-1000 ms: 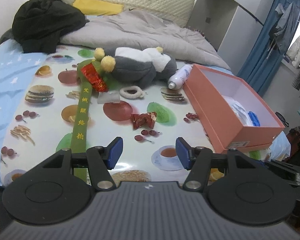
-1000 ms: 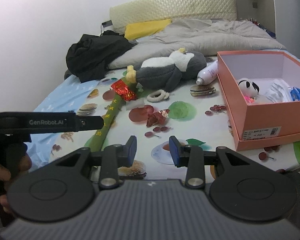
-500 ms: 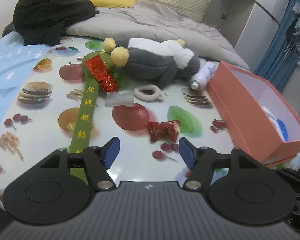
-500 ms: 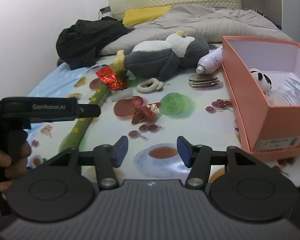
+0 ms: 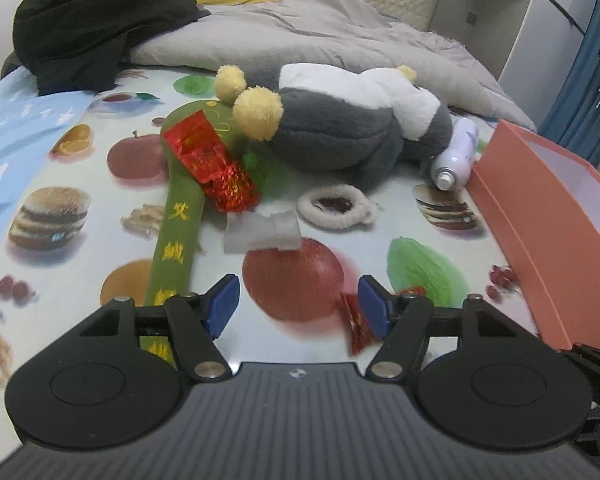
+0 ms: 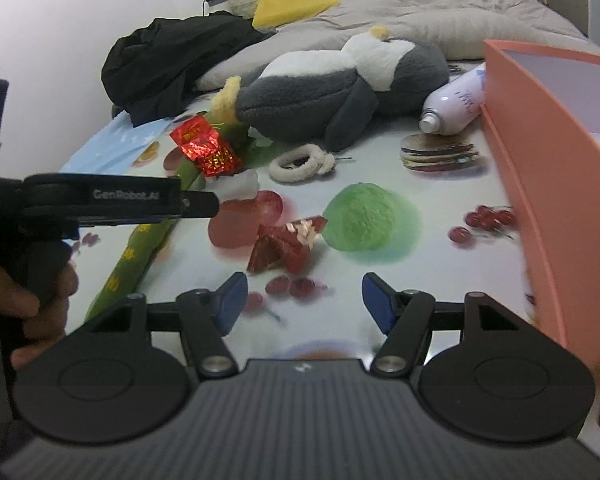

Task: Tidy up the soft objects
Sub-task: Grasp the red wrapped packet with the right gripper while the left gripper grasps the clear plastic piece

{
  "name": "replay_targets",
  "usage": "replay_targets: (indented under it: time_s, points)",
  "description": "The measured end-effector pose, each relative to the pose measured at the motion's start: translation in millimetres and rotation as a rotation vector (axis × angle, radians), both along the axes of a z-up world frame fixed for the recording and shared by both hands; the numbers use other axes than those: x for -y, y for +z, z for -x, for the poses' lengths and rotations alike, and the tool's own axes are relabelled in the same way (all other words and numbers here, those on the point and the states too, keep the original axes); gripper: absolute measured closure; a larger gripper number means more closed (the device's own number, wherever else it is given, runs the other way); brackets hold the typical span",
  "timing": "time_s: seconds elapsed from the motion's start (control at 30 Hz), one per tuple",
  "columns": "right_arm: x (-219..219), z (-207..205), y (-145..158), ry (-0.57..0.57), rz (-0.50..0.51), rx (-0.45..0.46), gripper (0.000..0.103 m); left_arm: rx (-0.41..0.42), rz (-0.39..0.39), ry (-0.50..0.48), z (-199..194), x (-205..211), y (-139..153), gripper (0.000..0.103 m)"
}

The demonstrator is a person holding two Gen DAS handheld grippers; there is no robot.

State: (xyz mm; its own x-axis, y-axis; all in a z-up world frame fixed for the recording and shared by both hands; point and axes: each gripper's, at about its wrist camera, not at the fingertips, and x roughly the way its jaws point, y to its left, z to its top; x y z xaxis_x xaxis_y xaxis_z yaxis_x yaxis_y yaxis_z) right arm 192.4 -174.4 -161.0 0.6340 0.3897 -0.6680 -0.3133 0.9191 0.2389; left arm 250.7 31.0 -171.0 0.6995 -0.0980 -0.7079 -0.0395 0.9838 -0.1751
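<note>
Box: orange cardboard box [image 6: 540, 152], lid off, on the right edge of the printed sheet [image 5: 100, 184]; pale inside walls show, contents can't be made out from either view.
Soft toy: grey-and-white plush penguin [image 5: 352, 128] lying on its side mid-bed, well apart from the box.
Hair tie: fluffy white hair tie [image 5: 336, 206] flat on the sheet just in front of the penguin.
Green strip: long green cloth strip [image 5: 178, 236] with yellow characters, red foil wrapper [image 5: 210, 164] on top of it.
Small wrapper: red foil packet [image 6: 286, 240] ahead of the right gripper.
Bottle: white spray bottle [image 6: 456, 106] lying beside the box wall.
Left gripper [image 5: 298, 302]: wide open, empty.
Right gripper [image 6: 300, 302]: jaws opening, nothing between them.
Hand [image 6: 28, 300]: grips left tool handle.
</note>
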Motion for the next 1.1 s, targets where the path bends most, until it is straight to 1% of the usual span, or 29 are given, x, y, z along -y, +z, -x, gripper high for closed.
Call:
replay_targets:
  time_s: [0.2,0.33,0.47,0.67,0.73,0.77,0.83,0.87,0.9,0.93,1.1]
  points:
    - [-13,-32,-12,0.024,-0.019,-0.012,0.037,-0.009,-0.004,-0.020,-37,-2,-11,0.033]
    - [-18,-46,-22,0.032,-0.025,-0.021,0.037,-0.012,0.019,-0.007,-55,-4,-19,0.034]
    - [-22,-59,-28,0.040,-0.037,-0.031,0.038,-0.029,0.022,-0.001,-70,-4,-27,0.041]
    - [-27,-69,-33,0.060,-0.030,-0.037,0.040,-0.029,0.003,-0.002,-83,-2,-35,0.047]
    - [-28,-71,-33,0.065,-0.036,-0.039,0.042,-0.036,-0.004,-0.004,-86,-2,-38,0.050]
    - [-28,-71,-33,0.065,-0.037,-0.039,0.043,-0.038,-0.009,-0.001,-88,-2,-39,0.052]
    - [-30,-72,-34,0.074,-0.041,-0.044,0.052,-0.041,-0.010,0.009,-89,-4,-40,0.058]
    - [-32,-72,-34,0.081,-0.044,-0.047,0.055,-0.047,-0.014,0.015,-89,-4,-41,0.064]
    - [-34,-71,-34,0.090,-0.044,-0.051,0.058,-0.052,-0.022,0.021,-90,-5,-42,0.067]
    - [-36,-70,-34,0.092,-0.040,-0.052,0.059,-0.052,-0.023,0.022,-90,-5,-42,0.068]
    - [-37,-67,-32,0.091,-0.034,-0.056,0.064,-0.044,-0.033,0.019,-86,-3,-39,0.078]
